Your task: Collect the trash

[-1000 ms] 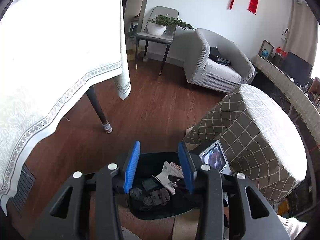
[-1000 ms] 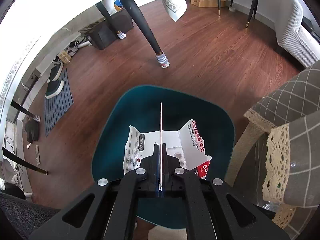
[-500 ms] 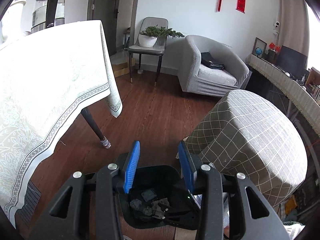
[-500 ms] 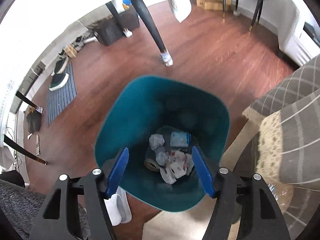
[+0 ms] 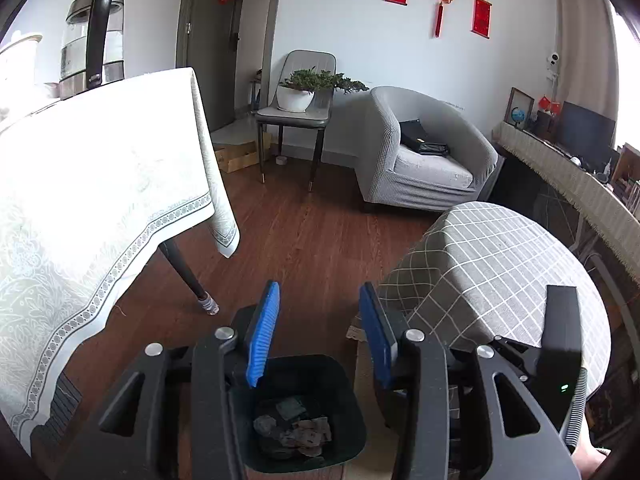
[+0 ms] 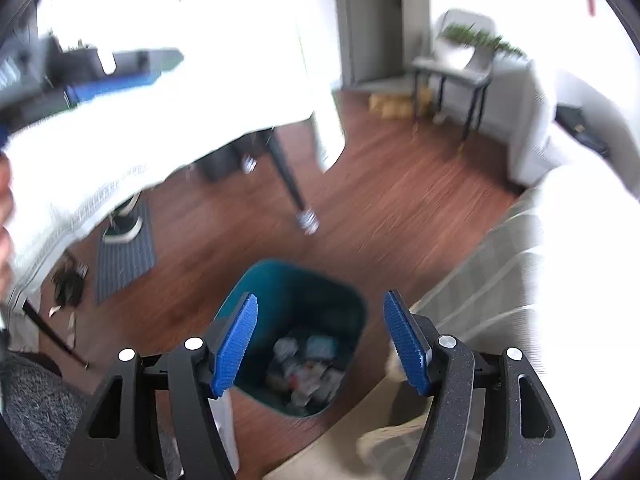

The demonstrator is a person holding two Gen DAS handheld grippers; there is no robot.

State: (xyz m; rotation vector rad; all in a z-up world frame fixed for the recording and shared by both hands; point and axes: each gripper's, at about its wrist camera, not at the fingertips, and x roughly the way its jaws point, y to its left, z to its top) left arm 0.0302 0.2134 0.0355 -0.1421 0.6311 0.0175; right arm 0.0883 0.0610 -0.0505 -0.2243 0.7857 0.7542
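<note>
Nearest, in the right wrist view: right gripper [image 6: 320, 336] with blue pads spread wide and nothing between them, having just opened; directly beneath, the teal trash bin [image 6: 296, 288] on the wood floor, crumpled paper and wrappers [image 6: 308, 364] lying at its bottom. In the left wrist view: left gripper [image 5: 316, 332] also parted and empty, jaws having just opened a little further, above the same bin [image 5: 344, 384].

Drop apparently done, judging by the empty jaws and the full bin. Best now to lift clear of the rim, keep both sets of jaws parted, and swing toward wherever more litter lies, likely the table with the pale tablecloth [image 5: 100, 208] or the floor beneath it.

Farther out: the checked fabric cover [image 5: 500, 264] beside the bin, then the grey armchair [image 5: 424, 160].

Hard to read: right view smeared by motion and blown out over the tablecloth, so anything on the tabletop unreadable. Small scraps by the floor mat [image 6: 124, 248] too blurred to name. Bin's near wall hidden behind the gripper bodies in both views.
</note>
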